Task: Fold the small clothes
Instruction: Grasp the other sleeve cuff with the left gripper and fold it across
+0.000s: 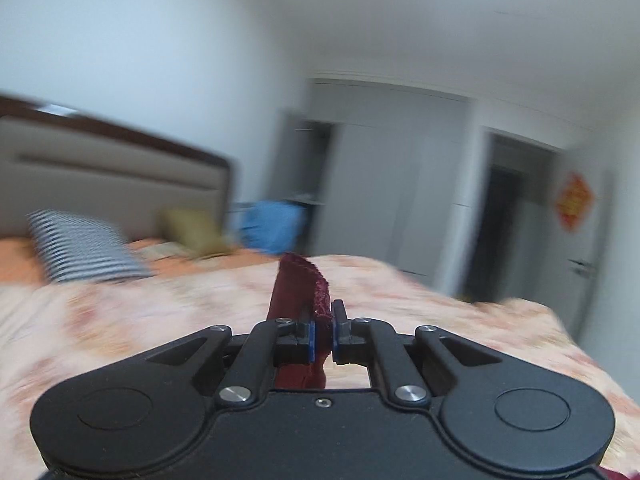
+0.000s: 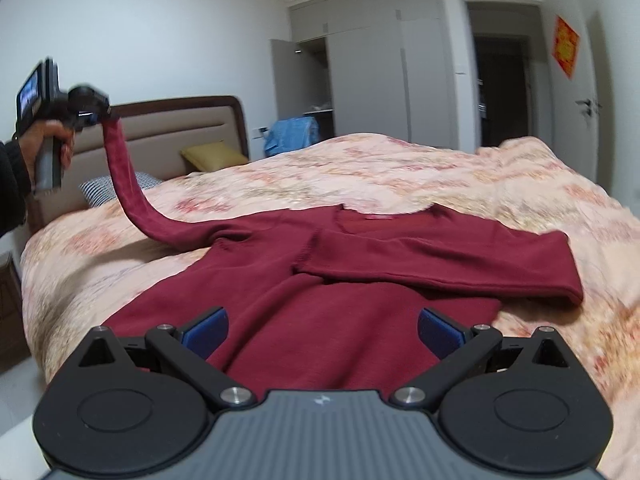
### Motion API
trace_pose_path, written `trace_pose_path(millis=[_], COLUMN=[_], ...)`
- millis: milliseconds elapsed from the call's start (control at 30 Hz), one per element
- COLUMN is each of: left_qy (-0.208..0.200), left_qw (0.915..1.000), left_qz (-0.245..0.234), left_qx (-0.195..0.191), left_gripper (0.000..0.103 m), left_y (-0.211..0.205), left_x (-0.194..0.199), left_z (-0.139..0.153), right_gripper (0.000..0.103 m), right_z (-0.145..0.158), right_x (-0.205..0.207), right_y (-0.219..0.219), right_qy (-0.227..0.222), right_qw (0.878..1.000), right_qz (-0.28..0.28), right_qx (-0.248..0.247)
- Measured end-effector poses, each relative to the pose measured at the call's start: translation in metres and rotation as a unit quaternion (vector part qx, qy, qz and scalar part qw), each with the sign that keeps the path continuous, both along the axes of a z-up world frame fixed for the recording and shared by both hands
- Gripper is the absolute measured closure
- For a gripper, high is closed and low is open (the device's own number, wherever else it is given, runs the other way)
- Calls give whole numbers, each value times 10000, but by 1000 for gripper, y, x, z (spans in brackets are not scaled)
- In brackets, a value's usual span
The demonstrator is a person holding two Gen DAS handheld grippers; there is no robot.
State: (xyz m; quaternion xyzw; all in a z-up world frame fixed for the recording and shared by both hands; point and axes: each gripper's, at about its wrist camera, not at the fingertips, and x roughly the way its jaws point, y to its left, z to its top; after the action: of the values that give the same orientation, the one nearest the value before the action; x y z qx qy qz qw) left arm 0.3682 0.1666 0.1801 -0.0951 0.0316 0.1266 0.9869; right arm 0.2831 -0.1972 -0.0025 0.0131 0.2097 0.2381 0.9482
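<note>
Wide open, the right gripper (image 2: 322, 334) hovers over the maroon sweater (image 2: 304, 316) spread on the floral quilt (image 2: 380, 168); far left, the left gripper (image 2: 105, 111) pinches its raised sleeve (image 2: 124, 176); beyond stand a padded headboard (image 2: 168, 136), grey wardrobe (image 2: 368, 76) and dark doorway (image 2: 502, 80).

No legible text, numbers or brand names anywhere. Red diamond-shaped paper decoration (image 2: 565, 46) on white door: gold markings, too blurred to read. Small pale emblem (image 2: 320, 400) on grey ribbed housing of right gripper (image 2: 322, 332): logo mark only, no letters.
</note>
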Motion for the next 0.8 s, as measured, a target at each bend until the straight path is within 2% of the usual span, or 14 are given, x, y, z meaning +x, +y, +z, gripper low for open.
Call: trace_pose_path(millis=[100,200,300,400,567,700,767,800], left_qy=[49,161,374,787,1490,1840,1956,1970], left_qw=[9972,9901,9809,9699,9506,9399,9343,9320], left_qz=[-719,-1337,-1732,-2171,-2635,-2843,-2974,-3041], left_qx=[201,395,801,772,691,435,194,118], left_gripper=[96,96,96,96,96,93,84,75], left_y=[-58,-116,-176,-221,-261,-270,-265,-264], left_x=[21,37,48,61,76,77,77,77], left_z=[4,-9,-41,-80,-148,-173,-176,-176], right_gripper=[0,0,0,0,0,0,0,0], right_z=[-4,-8,-11,-16,-26,-33,-36,-36], right_x=[3,4,3,0,-4,-7,-9,-9], right_y=[-17,-32,-47,-62,-78,-87,-88,-89], right_qy=[84,154,267,363,510,611,638,648], right_qw=[9996,9987,9975,9962,9939,9915,9908,9906], right_qz=[-196,-400,-561,-699,-903,-1026,-1071,-1080], right_qx=[161,261,333,382,380,509,530,542])
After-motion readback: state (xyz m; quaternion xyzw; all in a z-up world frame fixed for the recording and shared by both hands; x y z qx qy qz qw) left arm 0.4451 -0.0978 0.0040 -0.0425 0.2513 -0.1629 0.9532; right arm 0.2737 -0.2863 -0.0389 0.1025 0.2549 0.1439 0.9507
